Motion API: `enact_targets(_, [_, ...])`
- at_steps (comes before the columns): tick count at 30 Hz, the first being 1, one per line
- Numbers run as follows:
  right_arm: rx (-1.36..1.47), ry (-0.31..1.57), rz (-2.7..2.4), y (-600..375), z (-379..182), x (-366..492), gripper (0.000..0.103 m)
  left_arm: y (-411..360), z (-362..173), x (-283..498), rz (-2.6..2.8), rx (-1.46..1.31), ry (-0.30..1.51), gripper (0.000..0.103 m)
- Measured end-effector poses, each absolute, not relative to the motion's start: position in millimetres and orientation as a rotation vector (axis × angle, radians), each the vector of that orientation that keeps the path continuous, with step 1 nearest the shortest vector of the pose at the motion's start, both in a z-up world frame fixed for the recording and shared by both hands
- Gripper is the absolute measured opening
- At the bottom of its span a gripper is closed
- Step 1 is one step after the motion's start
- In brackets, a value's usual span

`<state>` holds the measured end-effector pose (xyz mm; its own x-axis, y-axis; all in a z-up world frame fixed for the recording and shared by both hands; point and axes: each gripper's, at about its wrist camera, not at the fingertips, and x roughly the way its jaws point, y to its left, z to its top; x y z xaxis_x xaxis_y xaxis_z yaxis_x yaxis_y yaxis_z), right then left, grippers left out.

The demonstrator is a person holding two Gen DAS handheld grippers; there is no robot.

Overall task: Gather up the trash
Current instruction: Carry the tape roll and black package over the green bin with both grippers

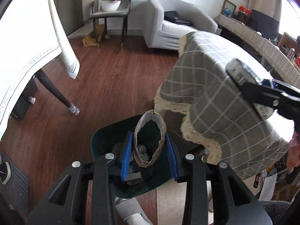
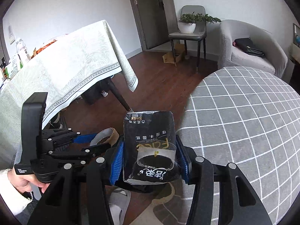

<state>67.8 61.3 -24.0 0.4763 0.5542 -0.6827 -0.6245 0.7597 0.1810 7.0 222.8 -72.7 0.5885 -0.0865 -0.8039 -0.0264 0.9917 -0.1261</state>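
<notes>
We held a squashed cardboard tube (image 1: 150,140) clamped in our left gripper (image 1: 150,150), over a dark bin (image 1: 105,136). Our right gripper (image 2: 150,155) was clamped on a black tissue pack (image 2: 150,131). Beyond stood a checked table (image 2: 243,121).

A squashed brown cardboard tube (image 1: 150,140) hangs over a dark bin (image 1: 105,140). A black tissue pack (image 2: 150,146) is held nearby.

The tube (image 1: 150,138) sits low in the frame's centre, over the bin (image 1: 105,140). The round table (image 1: 221,97) fills the right, the dining table (image 1: 28,43) the upper left, the sofa (image 1: 168,24) and chair (image 1: 112,9) along the top.
</notes>
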Motion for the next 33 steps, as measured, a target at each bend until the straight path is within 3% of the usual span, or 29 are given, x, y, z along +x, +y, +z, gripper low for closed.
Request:
enact_targets(26, [-0.176, 0.980, 0.765, 153.5, -89.3, 87.0, 0.051, 272.0, -186.9, 9.3, -0.012, -0.163, 1.248, 0.039])
enact_targets(28, [-0.187, 1.003, 0.756, 158.0, -97.2, 88.8, 0.051, 273.6, -191.1, 7.9, -0.006, -0.164, 1.262, 0.040])
enact_targets(30, [-0.193, 1.022, 0.751, 163.2, -104.2, 91.5, 0.051, 275.4, -193.0, 6.7, -0.005, -0.171, 1.260, 0.055])
enact_targets(33, [-0.201, 1.046, 0.744, 169.3, -112.8, 94.7, 0.051, 283.3, -190.2, 4.7, 0.000, -0.190, 1.246, 0.057])
